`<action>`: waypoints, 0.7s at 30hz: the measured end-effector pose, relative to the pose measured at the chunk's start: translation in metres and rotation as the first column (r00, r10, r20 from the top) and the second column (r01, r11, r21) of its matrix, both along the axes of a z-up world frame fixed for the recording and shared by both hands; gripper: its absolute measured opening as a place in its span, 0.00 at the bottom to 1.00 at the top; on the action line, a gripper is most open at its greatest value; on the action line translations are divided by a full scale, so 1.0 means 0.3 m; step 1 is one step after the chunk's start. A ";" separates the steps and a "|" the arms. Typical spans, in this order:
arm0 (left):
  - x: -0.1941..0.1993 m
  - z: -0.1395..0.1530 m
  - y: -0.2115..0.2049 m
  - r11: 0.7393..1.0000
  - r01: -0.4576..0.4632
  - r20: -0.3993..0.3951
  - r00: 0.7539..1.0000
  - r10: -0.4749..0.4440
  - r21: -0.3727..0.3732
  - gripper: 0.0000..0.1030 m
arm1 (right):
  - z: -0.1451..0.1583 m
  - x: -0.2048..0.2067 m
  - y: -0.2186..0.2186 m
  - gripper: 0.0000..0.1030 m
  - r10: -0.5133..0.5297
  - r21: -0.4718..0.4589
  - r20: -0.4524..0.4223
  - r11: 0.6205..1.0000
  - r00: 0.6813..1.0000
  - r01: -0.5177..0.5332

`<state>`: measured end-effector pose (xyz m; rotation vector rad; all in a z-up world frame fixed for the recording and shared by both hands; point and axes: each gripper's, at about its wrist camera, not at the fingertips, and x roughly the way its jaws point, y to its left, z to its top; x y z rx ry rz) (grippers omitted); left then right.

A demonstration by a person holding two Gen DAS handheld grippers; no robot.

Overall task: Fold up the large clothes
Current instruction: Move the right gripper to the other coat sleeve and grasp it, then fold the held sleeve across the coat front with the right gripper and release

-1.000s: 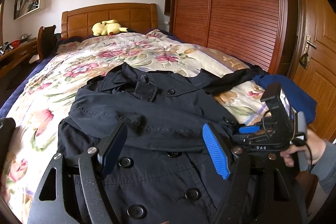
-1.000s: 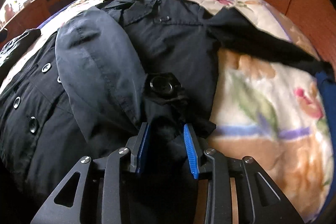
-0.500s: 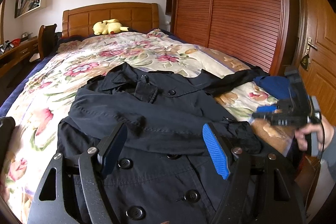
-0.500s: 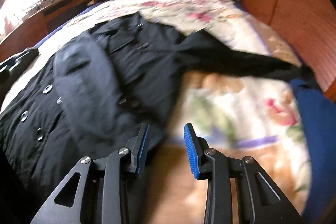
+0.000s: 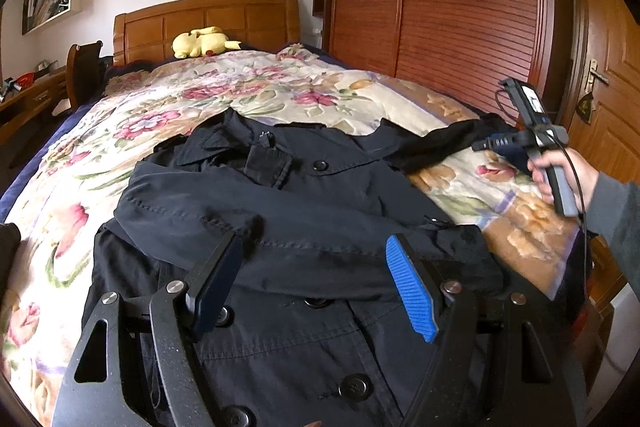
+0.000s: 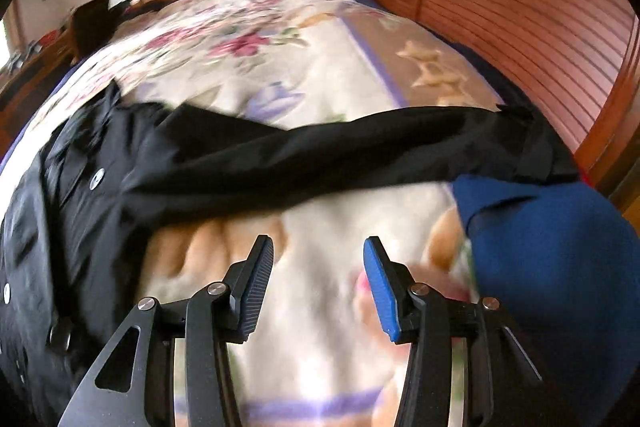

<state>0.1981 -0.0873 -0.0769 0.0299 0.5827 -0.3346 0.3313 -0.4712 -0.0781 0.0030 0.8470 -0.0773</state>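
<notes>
A dark navy button coat (image 5: 304, 219) lies face up on the floral bedspread (image 5: 224, 95), its left sleeve folded across the chest. Its other sleeve (image 6: 360, 143) stretches out to the right toward the bed edge. My left gripper (image 5: 316, 267) is open and empty, hovering just above the coat's front. My right gripper (image 6: 318, 255) is open and empty over bare bedspread, a short way in front of the stretched sleeve; it also shows in the left wrist view (image 5: 520, 139), held in a hand at the right.
A blue garment (image 6: 552, 247) lies at the bed's right edge beside the sleeve end. A yellow plush toy (image 5: 202, 42) sits by the wooden headboard (image 5: 208, 23). A wooden wardrobe (image 5: 440, 7) and door (image 5: 600, 75) stand close on the right; a desk (image 5: 28, 99) stands left.
My right gripper let go of the folded sleeve's cuff, opened wider, and moved right and up toward the stretched-out sleeve. The left gripper stayed put.
</notes>
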 end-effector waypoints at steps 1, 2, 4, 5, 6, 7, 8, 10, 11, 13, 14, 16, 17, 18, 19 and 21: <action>0.006 -0.003 0.001 1.000 -0.001 -0.004 1.000 0.001 -0.002 0.73 | 0.000 0.024 -0.012 0.47 -0.013 0.015 0.000 1.000 1.000 0.013; 0.013 -0.006 0.000 1.000 -0.002 -0.008 1.000 0.002 -0.004 0.73 | -0.004 0.052 -0.030 0.48 -0.023 0.030 -0.001 0.999 1.000 0.023; 0.022 -0.010 0.000 1.000 -0.003 -0.017 1.000 0.003 -0.008 0.73 | -0.010 0.098 -0.057 0.57 -0.051 0.065 0.009 0.997 0.999 0.051; 0.026 -0.012 0.001 1.000 -0.002 -0.019 1.000 0.002 -0.011 0.73 | -0.017 0.122 -0.060 0.58 -0.062 0.082 0.017 0.995 0.998 0.060; 0.030 -0.014 -0.001 1.000 -0.002 -0.023 1.000 0.001 -0.012 0.73 | -0.021 0.143 -0.067 0.60 -0.073 0.102 0.021 0.992 0.997 0.071; 0.033 -0.017 -0.003 1.000 -0.002 -0.027 1.000 0.001 -0.010 0.73 | -0.028 0.163 -0.071 0.62 -0.084 0.121 0.020 0.989 0.996 0.081; 0.036 -0.020 -0.004 1.000 0.000 -0.031 1.000 0.000 -0.009 0.73 | -0.035 0.182 -0.079 0.63 -0.095 0.136 0.016 0.986 0.995 0.092; 0.039 -0.022 -0.004 1.000 0.005 -0.035 0.999 -0.005 -0.007 0.73 | -0.055 0.220 -0.093 0.63 -0.119 0.149 0.003 0.982 0.993 0.117; 0.041 -0.023 -0.005 1.000 0.006 -0.037 0.999 -0.006 -0.004 0.73 | -0.062 0.239 -0.097 0.63 -0.140 0.148 -0.005 0.979 0.990 0.139; 0.043 -0.024 -0.003 1.000 0.010 -0.040 0.999 -0.010 -0.008 0.73 | -0.072 0.282 -0.110 0.63 -0.168 0.151 -0.021 0.974 0.986 0.169; 0.044 -0.024 -0.001 1.000 0.011 -0.042 0.999 -0.011 -0.012 0.73 | -0.079 0.302 -0.118 0.63 -0.178 0.165 -0.028 0.970 0.984 0.180; 0.049 -0.027 0.003 1.000 0.012 -0.049 0.999 -0.013 -0.018 0.73 | -0.091 0.330 -0.132 0.63 -0.192 0.204 -0.044 0.959 0.980 0.197; 0.053 -0.028 0.005 1.000 0.011 -0.054 0.998 -0.012 -0.018 0.73 | -0.093 0.344 -0.141 0.63 -0.198 0.225 -0.051 0.953 0.979 0.205; 0.055 -0.030 0.006 1.000 0.011 -0.058 0.998 -0.012 -0.018 0.73 | -0.100 0.359 -0.150 0.63 -0.208 0.239 -0.058 0.947 0.976 0.216; 0.057 -0.032 0.007 1.000 0.015 -0.062 0.998 -0.017 -0.022 0.73 | -0.105 0.375 -0.156 0.63 -0.215 0.249 -0.064 0.942 0.975 0.224; 0.061 -0.034 0.011 1.000 0.019 -0.069 0.997 -0.021 -0.025 0.73 | -0.116 0.399 -0.163 0.63 -0.224 0.252 -0.073 0.939 0.972 0.236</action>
